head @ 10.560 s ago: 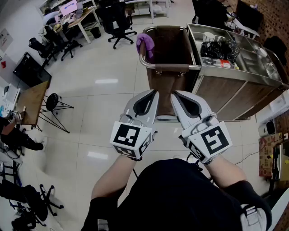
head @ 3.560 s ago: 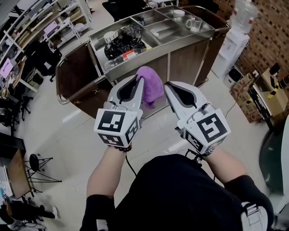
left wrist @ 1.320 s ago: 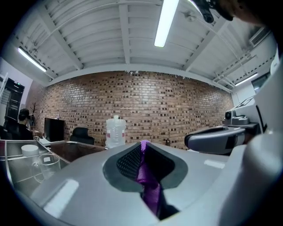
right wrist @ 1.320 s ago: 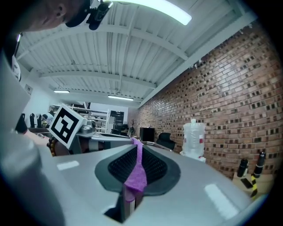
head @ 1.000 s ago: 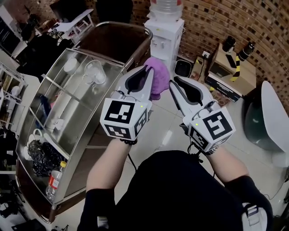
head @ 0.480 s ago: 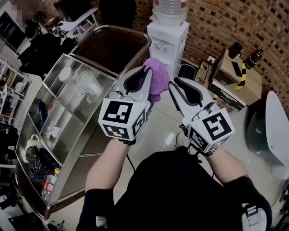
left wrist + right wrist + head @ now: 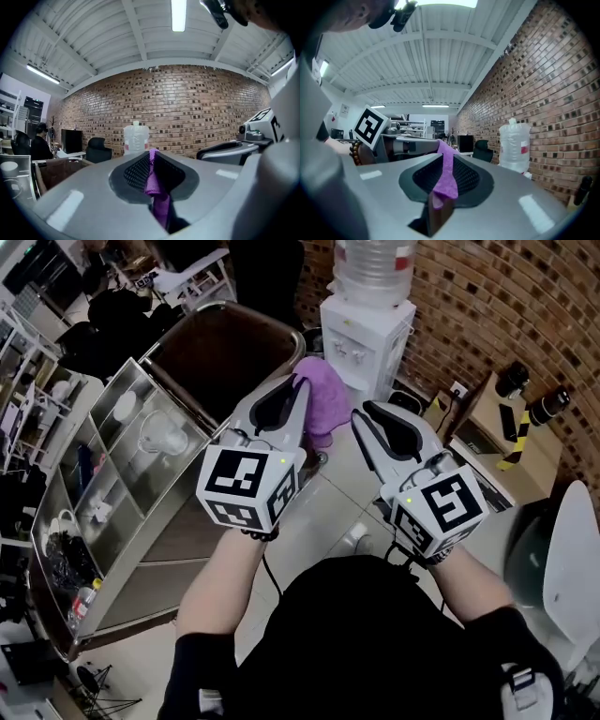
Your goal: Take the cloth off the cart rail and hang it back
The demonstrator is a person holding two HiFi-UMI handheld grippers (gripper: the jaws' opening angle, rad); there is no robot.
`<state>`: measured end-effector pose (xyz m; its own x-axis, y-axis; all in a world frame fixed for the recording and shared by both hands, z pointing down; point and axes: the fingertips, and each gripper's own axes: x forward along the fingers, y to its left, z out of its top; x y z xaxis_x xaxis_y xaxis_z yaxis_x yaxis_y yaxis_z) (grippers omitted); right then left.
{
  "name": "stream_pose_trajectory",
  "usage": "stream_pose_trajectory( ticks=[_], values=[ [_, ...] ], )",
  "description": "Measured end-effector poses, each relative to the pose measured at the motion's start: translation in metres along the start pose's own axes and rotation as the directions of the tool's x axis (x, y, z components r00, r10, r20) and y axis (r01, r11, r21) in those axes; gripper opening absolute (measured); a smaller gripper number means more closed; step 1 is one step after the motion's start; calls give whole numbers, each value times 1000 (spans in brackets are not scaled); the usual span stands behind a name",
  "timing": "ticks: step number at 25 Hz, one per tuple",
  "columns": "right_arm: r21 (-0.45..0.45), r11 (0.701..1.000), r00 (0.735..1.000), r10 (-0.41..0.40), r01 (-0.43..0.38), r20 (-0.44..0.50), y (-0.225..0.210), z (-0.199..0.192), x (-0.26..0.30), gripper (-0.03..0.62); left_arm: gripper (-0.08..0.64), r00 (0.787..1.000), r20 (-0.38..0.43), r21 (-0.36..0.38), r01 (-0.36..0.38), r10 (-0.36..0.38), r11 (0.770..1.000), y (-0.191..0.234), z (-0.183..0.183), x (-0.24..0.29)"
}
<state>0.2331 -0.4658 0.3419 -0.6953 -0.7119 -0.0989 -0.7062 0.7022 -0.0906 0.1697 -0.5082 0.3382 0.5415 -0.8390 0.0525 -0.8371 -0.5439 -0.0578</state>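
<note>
Your left gripper (image 7: 300, 382) is clamped on the cloth (image 7: 326, 404), pinching it at the jaw tips. Your right gripper (image 7: 359, 414) has just eased its jaws a little wider, yet the pads grip the cloth's edge. The cloth bunches between both tips, and the rail (image 7: 281, 321) is just beyond your left gripper.

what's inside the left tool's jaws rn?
A fold of the purple cloth, pinched between the jaws of the left tool. The tool's body covers the rest of the cloth in the left gripper view.
</note>
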Motion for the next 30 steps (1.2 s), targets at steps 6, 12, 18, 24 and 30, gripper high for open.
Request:
stream_pose_trajectory(
  ticks=[6, 12, 18, 24, 30],
  values=[
    [18, 997, 997, 71, -71, 8, -50, 1, 0, 66, 32, 995, -1, 5, -102, 102, 995, 4, 9, 42],
    [28, 992, 993, 120, -121, 8, -85, -1, 8, 66, 32, 981, 5, -4, -192, 192, 981, 22, 20, 70],
    [25, 987, 987, 159, -160, 21, -98, 0, 20, 66, 32, 969, 1, -13, -246, 246, 969, 38, 24, 84],
    [12, 981, 980, 194, -194, 32, -110, -3, 50, 67, 32, 960, 5, -13, -279, 279, 960, 69, 29, 101],
    [-8, 969, 968, 248, -248, 47, -116, 0, 87, 67, 32, 945, 30, -10, -325, 325, 946, 103, 43, 112]
  ],
)
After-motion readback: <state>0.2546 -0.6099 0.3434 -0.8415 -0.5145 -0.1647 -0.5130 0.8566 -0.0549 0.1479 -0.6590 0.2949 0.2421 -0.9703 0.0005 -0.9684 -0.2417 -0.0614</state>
